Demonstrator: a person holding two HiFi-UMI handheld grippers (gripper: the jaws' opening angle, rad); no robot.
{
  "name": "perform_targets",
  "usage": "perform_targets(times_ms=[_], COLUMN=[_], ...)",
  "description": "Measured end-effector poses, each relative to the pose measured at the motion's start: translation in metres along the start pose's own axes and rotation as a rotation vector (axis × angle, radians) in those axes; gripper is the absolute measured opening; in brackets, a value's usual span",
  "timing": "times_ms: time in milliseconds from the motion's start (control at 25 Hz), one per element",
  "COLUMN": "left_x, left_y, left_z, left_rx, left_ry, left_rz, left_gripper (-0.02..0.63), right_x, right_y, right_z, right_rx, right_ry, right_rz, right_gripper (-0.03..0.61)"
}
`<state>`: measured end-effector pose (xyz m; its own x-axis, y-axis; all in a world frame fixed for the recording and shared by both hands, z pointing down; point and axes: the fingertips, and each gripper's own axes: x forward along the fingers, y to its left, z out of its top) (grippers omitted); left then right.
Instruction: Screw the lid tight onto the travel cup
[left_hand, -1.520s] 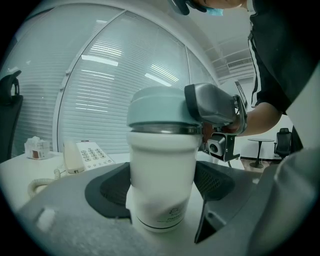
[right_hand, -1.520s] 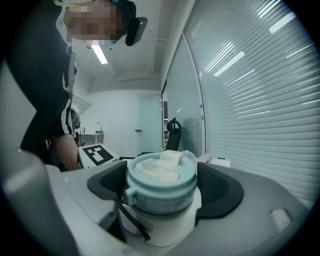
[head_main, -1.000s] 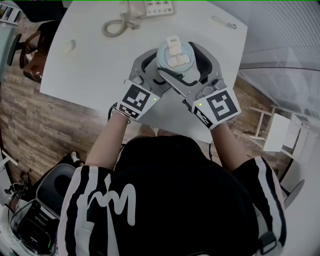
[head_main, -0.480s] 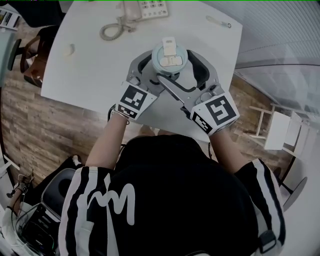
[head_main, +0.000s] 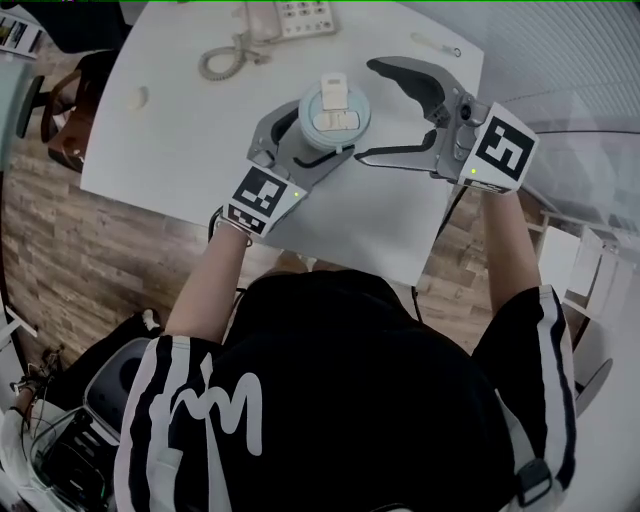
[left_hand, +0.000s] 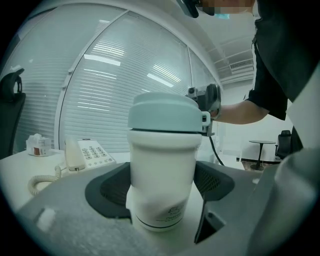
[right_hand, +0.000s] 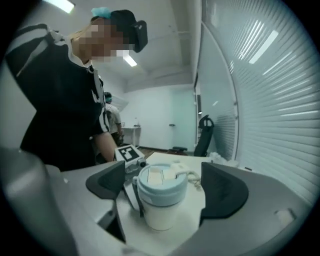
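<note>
Nearest us, under the head camera, is our black shirt (head_main: 350, 400) with white stripes, and both forearms reach out over the white table (head_main: 180, 150). Our left gripper (head_main: 322, 135) is clamped on the cup (left_hand: 162, 170). In its own view the white body stands upright on the table between the two dark pads, which press it from either side. The pale blue lid (head_main: 335, 108) sits on the cup with a white flip tab (head_main: 333, 88) on top, so we cannot tell what is inside. Our right gripper (head_main: 368, 112) is just right of the cup with its jaws spread wide. They have just been opening, and in its own view the cup stands in the gap, clear of both pads, so it holds nothing. Beyond the cup, at the table's far edge, lies a phone (head_main: 295, 15) with a coiled cord (head_main: 225, 62). Only the head view shows the lid's top full on. Only the left gripper view shows the cup's side, with a small printed mark low down, and a little box (left_hand: 37, 145) on the table left of the phone. The right gripper view looks back toward us. It shows our torso and, far off beside the blinds (right_hand: 260, 100), a dark office chair (right_hand: 204, 135).
</note>
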<state>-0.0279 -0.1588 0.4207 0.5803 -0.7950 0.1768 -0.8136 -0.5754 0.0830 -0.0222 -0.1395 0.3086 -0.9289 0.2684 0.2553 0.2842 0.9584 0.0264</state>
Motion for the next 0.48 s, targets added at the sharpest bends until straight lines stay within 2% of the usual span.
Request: perform_targets(times_ms=[120, 320, 480], left_x=[0.001, -0.001, 0.003], left_y=[-0.001, -0.002, -0.001], left_z=[0.000, -0.002, -0.001], left_rx=[0.002, 0.036, 0.033], left_ry=[-0.004, 0.011, -0.010], left_rz=[0.000, -0.016, -0.013], left_gripper=[0.402, 0.399, 0.399], right_x=[0.012, 0.032, 0.040], right_y=[-0.004, 0.005, 0.005], right_z=[-0.016, -0.026, -0.024], right_rx=[0.024, -0.009, 0.009], right_ry=[0.093, 0.064, 0.017], right_rz=[0.138, 0.371, 0.453], right_gripper=[0.460, 0.466, 0.466])
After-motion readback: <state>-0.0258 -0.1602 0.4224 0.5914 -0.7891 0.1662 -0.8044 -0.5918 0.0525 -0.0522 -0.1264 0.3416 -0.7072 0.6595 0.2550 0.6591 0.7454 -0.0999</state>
